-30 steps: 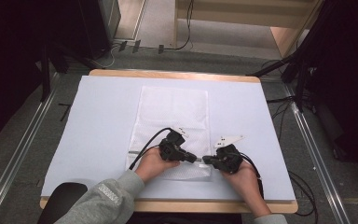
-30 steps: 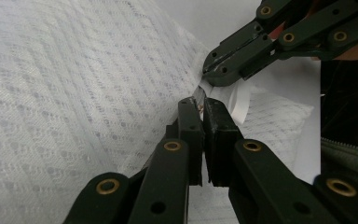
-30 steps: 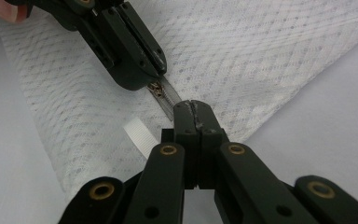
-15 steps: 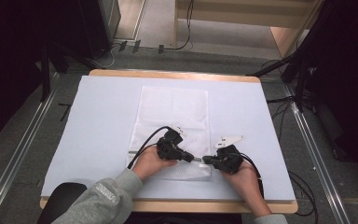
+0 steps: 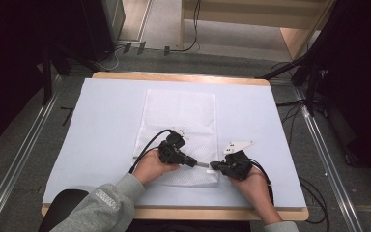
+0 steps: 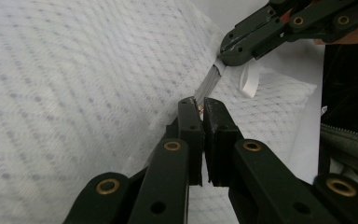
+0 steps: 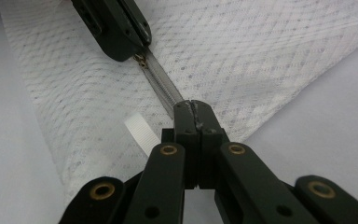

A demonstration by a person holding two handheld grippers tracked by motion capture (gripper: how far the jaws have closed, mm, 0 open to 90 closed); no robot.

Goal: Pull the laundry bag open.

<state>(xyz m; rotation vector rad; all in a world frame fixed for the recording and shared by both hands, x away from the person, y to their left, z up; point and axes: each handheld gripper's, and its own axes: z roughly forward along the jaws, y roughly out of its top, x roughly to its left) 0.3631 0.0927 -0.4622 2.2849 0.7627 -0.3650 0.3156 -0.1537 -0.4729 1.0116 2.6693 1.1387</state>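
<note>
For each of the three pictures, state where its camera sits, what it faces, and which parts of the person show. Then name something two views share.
High view: above the person's side, facing forward and down on the table; both forearms, left gripper and right gripper show.
Left gripper view: rides the left gripper, facing the mesh bag.
Right gripper view: rides the right gripper, facing the zipper.
Shared: both gripper views show the zipper and the opposite gripper.

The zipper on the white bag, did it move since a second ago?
Yes. The left hand-held gripper, shut on the zipper pull, slid left, away from the right hand-held gripper, baring more zipper. The right one stayed put, clamping the zipper's end. The white mesh bag stayed flat.
</note>
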